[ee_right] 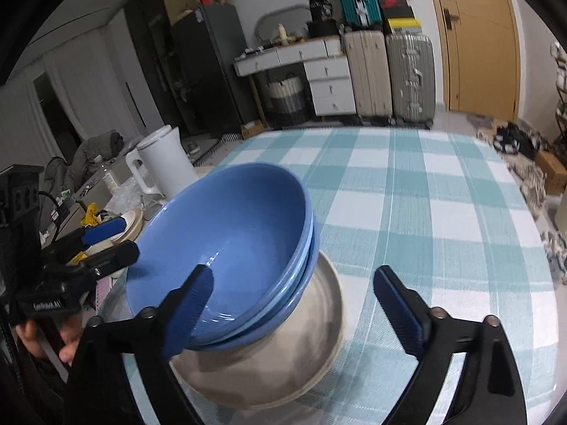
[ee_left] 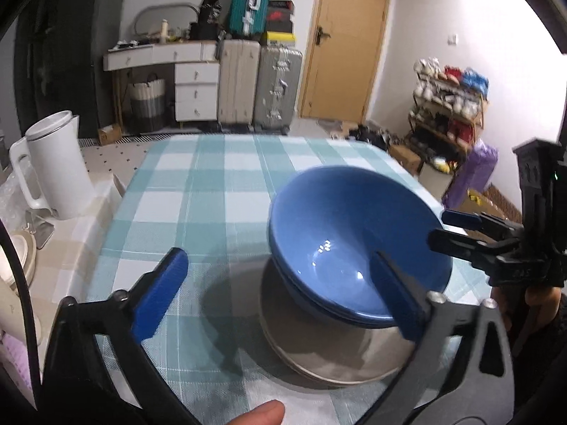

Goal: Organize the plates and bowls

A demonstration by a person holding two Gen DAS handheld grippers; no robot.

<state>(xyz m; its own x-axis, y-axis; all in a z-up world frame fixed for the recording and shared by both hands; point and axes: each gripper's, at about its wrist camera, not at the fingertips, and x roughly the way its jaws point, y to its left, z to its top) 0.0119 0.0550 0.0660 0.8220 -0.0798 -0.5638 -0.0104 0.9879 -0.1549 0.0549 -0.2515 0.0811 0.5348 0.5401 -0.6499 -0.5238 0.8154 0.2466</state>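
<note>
Two blue bowls (ee_left: 347, 219) (ee_right: 226, 233) sit nested and tilted on a stack of beige plates (ee_left: 329, 361) (ee_right: 319, 336) on the checked tablecloth. My left gripper (ee_left: 280, 297) is open wide. Its right finger (ee_left: 397, 297) overlaps the bowls' near rim and its left finger (ee_left: 159, 297) stands clear over the cloth. My right gripper (ee_right: 294, 311) is also open wide. Its left finger (ee_right: 187, 311) is in front of the bowls' rim and its right finger (ee_right: 400, 311) is over the cloth. Each gripper shows in the other's view, at the bowls' side (ee_left: 439, 228) (ee_right: 117, 242).
A white kettle (ee_left: 56, 166) (ee_right: 166, 163) stands left of the table (ee_left: 212, 191) on a beige cloth, with more crockery (ee_left: 21, 258) beside it. A thumb (ee_left: 262, 412) shows at the bottom edge. Suitcases, drawers and a door stand beyond the far edge.
</note>
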